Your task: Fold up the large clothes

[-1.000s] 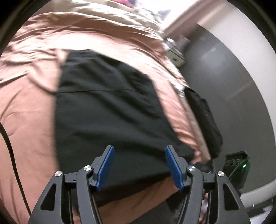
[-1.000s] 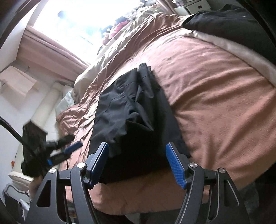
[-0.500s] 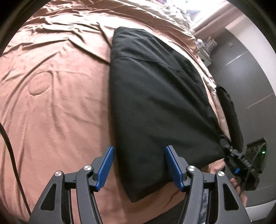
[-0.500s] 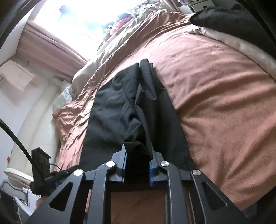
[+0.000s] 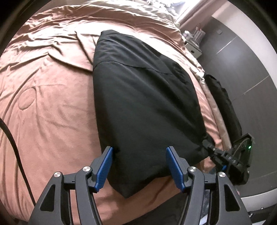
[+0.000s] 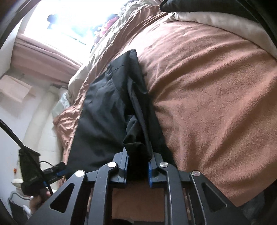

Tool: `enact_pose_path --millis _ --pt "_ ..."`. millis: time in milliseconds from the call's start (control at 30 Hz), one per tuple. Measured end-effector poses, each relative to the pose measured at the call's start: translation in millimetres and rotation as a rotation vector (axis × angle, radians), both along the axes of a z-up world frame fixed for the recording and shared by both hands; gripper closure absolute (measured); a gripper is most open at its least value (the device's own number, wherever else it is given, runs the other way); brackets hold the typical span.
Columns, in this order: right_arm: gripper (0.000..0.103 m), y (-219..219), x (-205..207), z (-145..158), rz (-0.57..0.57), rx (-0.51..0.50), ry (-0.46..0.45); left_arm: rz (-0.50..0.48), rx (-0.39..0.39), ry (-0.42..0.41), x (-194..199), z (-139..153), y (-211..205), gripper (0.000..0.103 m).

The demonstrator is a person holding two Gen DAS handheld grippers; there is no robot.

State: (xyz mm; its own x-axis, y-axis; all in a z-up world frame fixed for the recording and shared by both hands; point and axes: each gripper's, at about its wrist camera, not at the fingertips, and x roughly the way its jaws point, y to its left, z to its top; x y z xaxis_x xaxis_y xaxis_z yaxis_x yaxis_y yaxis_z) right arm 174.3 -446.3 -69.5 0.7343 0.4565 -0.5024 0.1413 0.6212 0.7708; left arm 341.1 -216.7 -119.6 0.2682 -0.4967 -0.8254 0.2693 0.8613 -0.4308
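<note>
A large black garment (image 5: 142, 103) lies lengthwise on a brown bedspread (image 5: 48, 103). My left gripper (image 5: 139, 166) is open, its blue pads either side of the garment's near corner, not closed on it. My right gripper (image 6: 137, 170) is shut on a bunched corner of the same garment (image 6: 107, 112), at the bed's near edge. The right gripper also shows in the left wrist view (image 5: 223, 154), pinching the garment's right near corner. The left gripper shows at the lower left of the right wrist view (image 6: 52, 171).
A second dark garment (image 5: 223, 103) lies along the bed's right edge, also at the top of the right wrist view (image 6: 199, 5). A grey wardrobe wall (image 5: 242, 65) and a nightstand (image 5: 192, 46) stand to the right. A bright window (image 6: 69, 22) is beyond the bed.
My right gripper has closed on the garment's corner and now holds it. My left gripper has swung toward the garment's other near corner, still open.
</note>
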Motion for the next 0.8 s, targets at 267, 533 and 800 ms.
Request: enact_pose_path --millis 267,533,800 --pt "0.024 -24 0 21 0.011 -0.035 -0.075 0.067 -0.103 0.021 28 -10 28 0.039" --pt "0.024 -42 69 14 0.179 0.013 -0.022 0.103 -0.096 0.014 63 -15 36 0.039" --pt "0.024 -48 144 4 0.279 0.056 0.018 0.102 -0.109 0.02 93 -27 35 0.039"
